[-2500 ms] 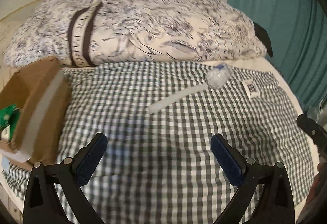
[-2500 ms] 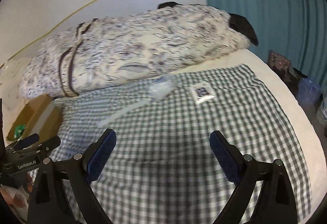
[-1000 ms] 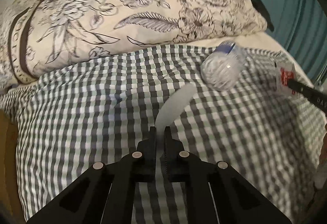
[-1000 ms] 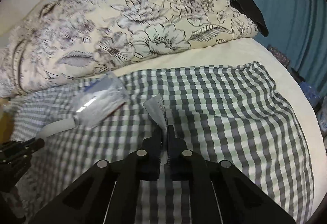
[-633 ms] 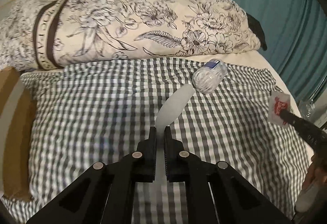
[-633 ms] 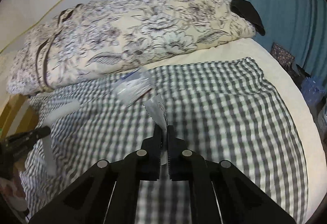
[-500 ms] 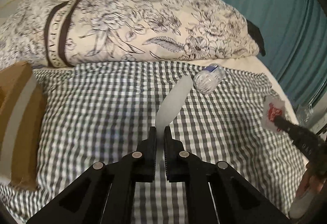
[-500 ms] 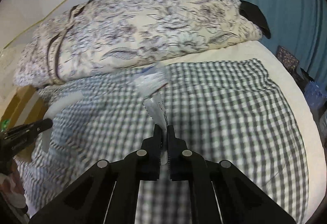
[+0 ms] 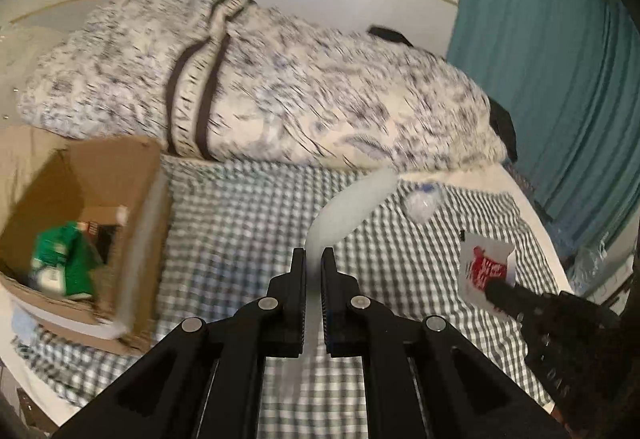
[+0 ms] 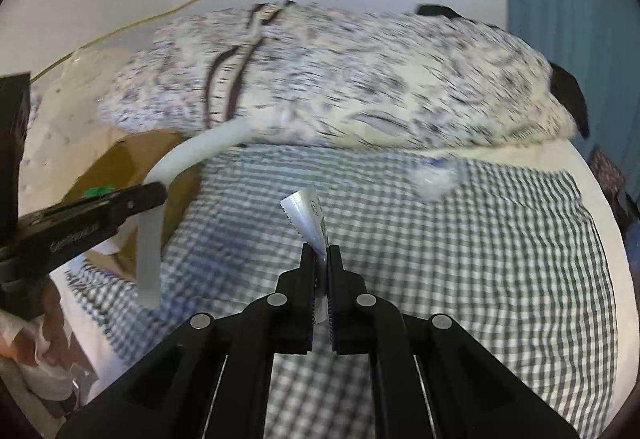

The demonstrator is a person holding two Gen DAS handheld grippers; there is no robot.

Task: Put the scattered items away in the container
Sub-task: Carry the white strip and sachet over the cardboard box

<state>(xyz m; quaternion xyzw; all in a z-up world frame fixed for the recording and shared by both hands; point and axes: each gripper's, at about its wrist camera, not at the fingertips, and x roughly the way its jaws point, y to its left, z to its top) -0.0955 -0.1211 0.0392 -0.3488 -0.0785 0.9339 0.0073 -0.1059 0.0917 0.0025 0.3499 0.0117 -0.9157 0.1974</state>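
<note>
Checked cloth (image 9: pixel 248 223) covers the bed, with a flowered quilt (image 9: pixel 280 87) rolled up behind it and a teal curtain (image 9: pixel 560 79) to the right. The left tool (image 9: pixel 313 259) is pinched on a long white strip (image 9: pixel 352 207) that sticks up and forward from it. The right tool (image 10: pixel 321 253) is clamped on a small flat packet (image 10: pixel 306 213), held above the cloth. A crumpled plastic bottle (image 10: pixel 434 179) lies on the cloth near the quilt. At the left edge of the bed sits an open cardboard box (image 9: pixel 120 167) with a green packet (image 9: pixel 64 259) inside.
</note>
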